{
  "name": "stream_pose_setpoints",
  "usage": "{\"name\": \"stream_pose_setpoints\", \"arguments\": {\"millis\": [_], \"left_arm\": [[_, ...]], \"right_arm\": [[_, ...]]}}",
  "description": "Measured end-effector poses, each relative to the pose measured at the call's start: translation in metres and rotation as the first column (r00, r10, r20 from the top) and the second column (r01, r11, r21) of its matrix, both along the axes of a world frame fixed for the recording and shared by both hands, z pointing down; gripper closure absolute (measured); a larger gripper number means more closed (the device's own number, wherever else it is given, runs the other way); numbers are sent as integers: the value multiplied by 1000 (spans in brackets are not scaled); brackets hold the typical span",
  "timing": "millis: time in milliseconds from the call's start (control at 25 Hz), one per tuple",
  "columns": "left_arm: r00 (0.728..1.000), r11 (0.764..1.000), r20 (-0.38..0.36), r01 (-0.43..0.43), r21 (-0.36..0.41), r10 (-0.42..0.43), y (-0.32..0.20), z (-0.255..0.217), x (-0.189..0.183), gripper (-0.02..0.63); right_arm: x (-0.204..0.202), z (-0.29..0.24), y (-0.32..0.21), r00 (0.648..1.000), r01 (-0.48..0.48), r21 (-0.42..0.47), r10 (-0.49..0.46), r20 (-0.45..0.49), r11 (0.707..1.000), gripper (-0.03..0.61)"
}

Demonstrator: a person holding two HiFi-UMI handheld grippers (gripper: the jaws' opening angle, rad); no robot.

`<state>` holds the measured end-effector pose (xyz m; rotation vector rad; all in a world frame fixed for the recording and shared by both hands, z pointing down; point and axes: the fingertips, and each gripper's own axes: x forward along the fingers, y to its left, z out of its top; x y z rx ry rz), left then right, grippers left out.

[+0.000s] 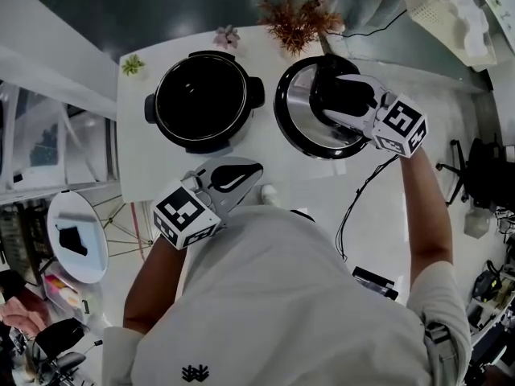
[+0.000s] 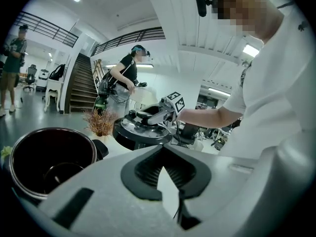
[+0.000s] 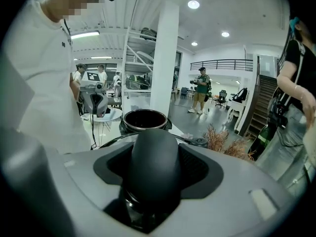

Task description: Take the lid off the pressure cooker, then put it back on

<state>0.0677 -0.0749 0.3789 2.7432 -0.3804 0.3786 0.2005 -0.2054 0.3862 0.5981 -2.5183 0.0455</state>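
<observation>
- Your right claw (image 1: pixel 344 100) is closed on the lid's (image 1: pixel 299 125) black handle (image 3: pixel 150 162). The handle fills the gap between the two pads, so the jaws stand wide around it.
- The lid hangs from that claw, off the pot (image 1: pixel 205 103) and tilted. It looks clear of the table (image 1: pixel 141 167), but no view shows the underside well enough to be sure.
- Seen from your right claw, the open pot (image 3: pixel 144 120) stands straight ahead, just beyond the lid's far edge. A dried plant (image 3: pixel 224 139) stands ahead and to the right.
- Your left claw (image 1: pixel 232 177) is closed and empty. Its pad tips (image 2: pixel 148 169) meet at the front and only bare table shows through the slit behind them.
- From your left claw, the pot (image 2: pixel 49 157) sits just ahead and to the left, its dark inside in plain view.
- The lid (image 2: pixel 140 132) and your right claw (image 2: pixel 153 118) are ahead of the left claw and a little to the right, farther off than the pot.
- The pot and the lid are side by side, near each other but not touching.
</observation>
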Motion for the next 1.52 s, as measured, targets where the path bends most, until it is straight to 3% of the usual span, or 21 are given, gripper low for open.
{"name": "stream_pose_setpoints", "arguments": {"millis": [760, 1520], "left_arm": [[997, 997, 37, 72, -18, -71, 3, 10, 25, 607], [984, 986, 79, 161, -44, -157, 17, 24, 34, 607]], "right_arm": [[1, 111, 1, 1000, 7, -83, -8, -5, 996, 287], [0, 188, -7, 1000, -6, -88, 4, -27, 996, 287]]}}
